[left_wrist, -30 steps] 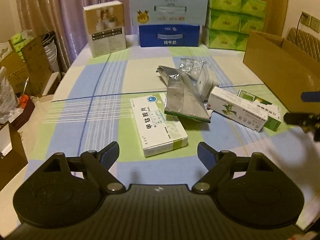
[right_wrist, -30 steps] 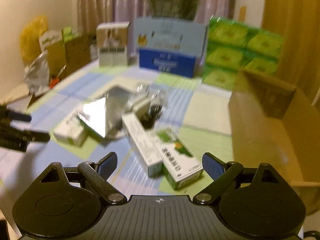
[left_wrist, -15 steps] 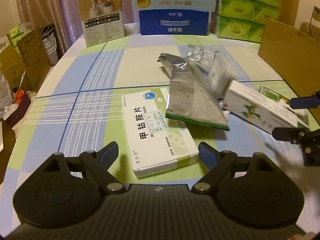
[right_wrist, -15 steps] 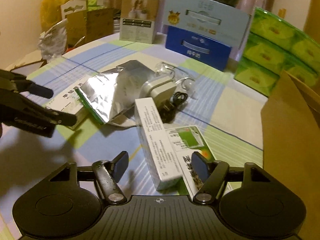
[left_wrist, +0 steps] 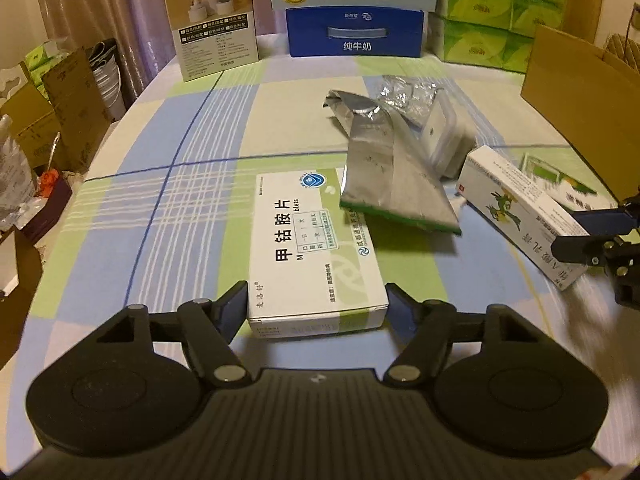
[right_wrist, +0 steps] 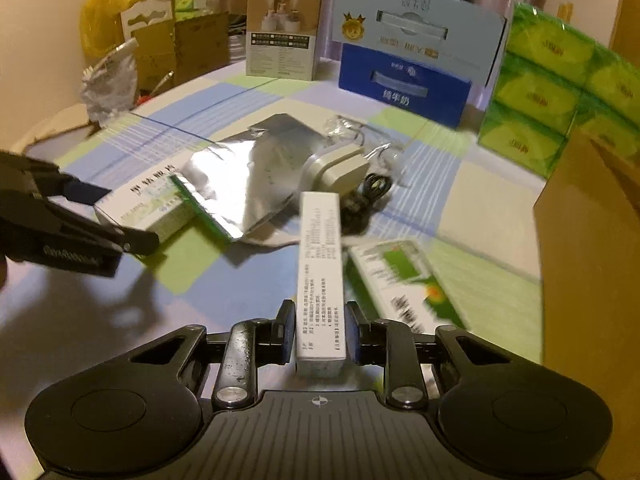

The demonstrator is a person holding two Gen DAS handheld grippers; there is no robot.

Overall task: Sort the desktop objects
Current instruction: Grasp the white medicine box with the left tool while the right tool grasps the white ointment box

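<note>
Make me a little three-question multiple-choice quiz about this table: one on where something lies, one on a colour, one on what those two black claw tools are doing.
1. Where does the silver foil pouch lie?
A. Partly on the flat white medicine box
B. Inside the brown cardboard box
C. On the floor

2. What colour are the stacked tissue packs at the far edge?
A. Red
B. Green
C. Black

3. What is the right gripper doing?
A. Hanging open over bare cloth
B. Clamped on a long narrow white box
C. Holding a cable

Answers:
1 A: its green-edged end overlaps the corner of the flat white medicine box.
2 B: the wrappers are bright green.
3 B: both fingers press the sides of the long narrow white box, while the left gripper stands open around the flat one.
</note>
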